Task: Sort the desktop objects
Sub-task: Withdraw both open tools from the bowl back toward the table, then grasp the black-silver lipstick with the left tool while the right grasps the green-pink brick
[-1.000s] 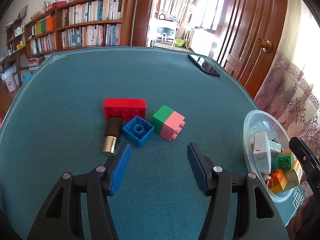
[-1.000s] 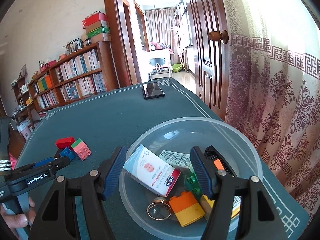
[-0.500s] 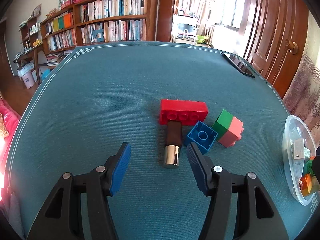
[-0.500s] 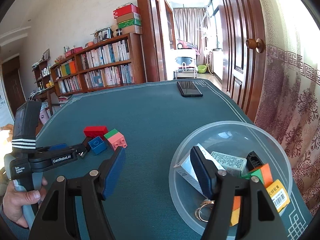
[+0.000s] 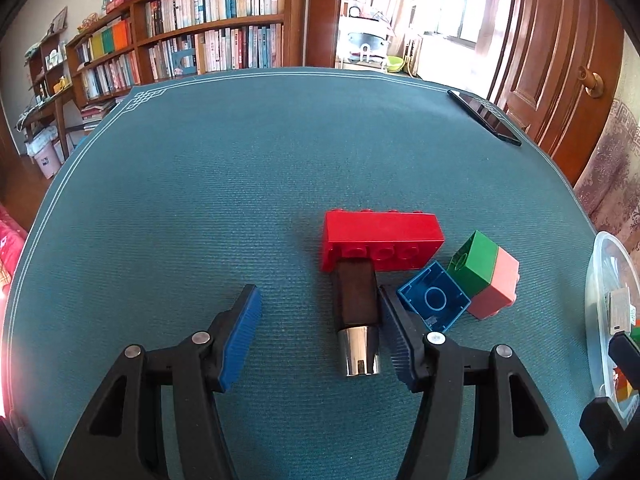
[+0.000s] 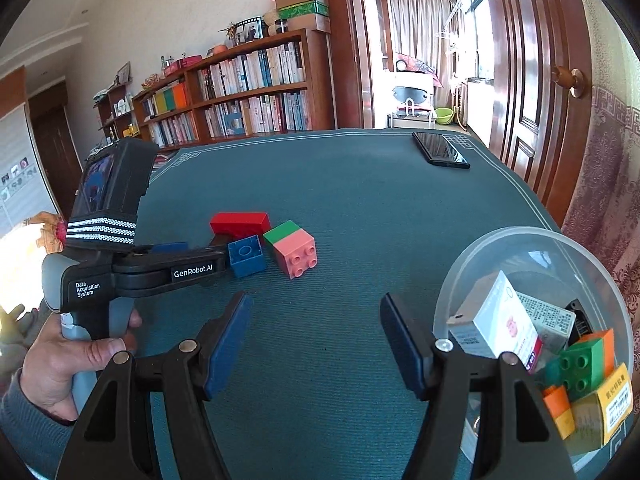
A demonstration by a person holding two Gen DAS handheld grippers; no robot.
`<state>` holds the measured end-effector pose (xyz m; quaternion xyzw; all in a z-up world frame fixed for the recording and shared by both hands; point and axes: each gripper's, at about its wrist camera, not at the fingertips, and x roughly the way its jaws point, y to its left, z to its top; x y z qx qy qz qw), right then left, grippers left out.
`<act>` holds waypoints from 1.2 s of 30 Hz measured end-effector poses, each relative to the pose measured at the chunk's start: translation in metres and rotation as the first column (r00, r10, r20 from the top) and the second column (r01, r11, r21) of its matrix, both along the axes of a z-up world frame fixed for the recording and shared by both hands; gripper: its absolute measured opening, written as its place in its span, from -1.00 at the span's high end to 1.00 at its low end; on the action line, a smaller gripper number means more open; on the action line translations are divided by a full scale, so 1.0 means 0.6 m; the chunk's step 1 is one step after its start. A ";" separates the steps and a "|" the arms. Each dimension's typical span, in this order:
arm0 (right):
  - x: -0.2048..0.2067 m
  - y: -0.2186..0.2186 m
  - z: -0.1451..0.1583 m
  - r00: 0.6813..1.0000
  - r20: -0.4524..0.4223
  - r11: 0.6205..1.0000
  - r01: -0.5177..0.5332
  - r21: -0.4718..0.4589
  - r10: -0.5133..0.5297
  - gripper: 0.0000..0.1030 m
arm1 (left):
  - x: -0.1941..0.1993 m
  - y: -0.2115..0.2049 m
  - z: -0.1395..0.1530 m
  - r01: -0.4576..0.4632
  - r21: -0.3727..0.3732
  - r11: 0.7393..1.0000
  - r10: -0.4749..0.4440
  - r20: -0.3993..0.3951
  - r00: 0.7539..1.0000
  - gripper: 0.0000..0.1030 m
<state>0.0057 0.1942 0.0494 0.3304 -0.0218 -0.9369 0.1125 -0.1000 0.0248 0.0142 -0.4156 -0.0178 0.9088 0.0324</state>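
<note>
The left gripper (image 5: 320,328), jaws spread, was lining up on the lipstick (image 5: 357,316) at its 1 o'clock, needing a rightward shift before closing, while the right gripper (image 6: 314,340) hung spread and empty.

Each unit is a hand-held two-finger gripper. The left gripper (image 5: 320,336) has black angular finger arms with triangular cut-outs, silver round-head screws at the pivots, and ribbed blue pads (image 5: 240,340). The right gripper (image 6: 316,340) is built the same, with darker blue pads (image 6: 226,344). Seen from the right wrist view, the left unit's body (image 6: 120,272) is black with white "GenRobot.AI" and "Data Acquisition System" lettering, a grey handle, and a black-and-white striped strap. The left hand (image 6: 60,364) emerges from a grey-blue knit sleeve (image 6: 24,436).
</note>
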 end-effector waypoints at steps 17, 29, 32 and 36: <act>-0.126 -0.025 -0.034 0.996 0.088 0.999 0.033 0.008 -0.034 -0.39 | 0.023 -0.040 -0.008 -0.026 0.146 0.989 0.032 -0.038 0.999 0.47; -0.165 -0.045 -0.056 0.991 0.137 1.000 -0.009 -0.002 0.009 -0.26 | 0.004 -0.048 -0.010 -0.026 0.167 0.986 0.032 -0.032 0.999 0.46; -0.167 -0.048 -0.057 0.990 0.138 1.000 -0.009 -0.003 0.009 -0.23 | -0.009 -0.045 -0.009 -0.030 0.161 0.986 0.036 -0.030 0.999 0.46; -0.166 -0.042 -0.057 0.991 0.136 1.000 0.005 -0.014 -0.003 -0.07 | -0.008 -0.048 -0.010 -0.030 0.166 0.986 0.036 -0.035 0.999 0.46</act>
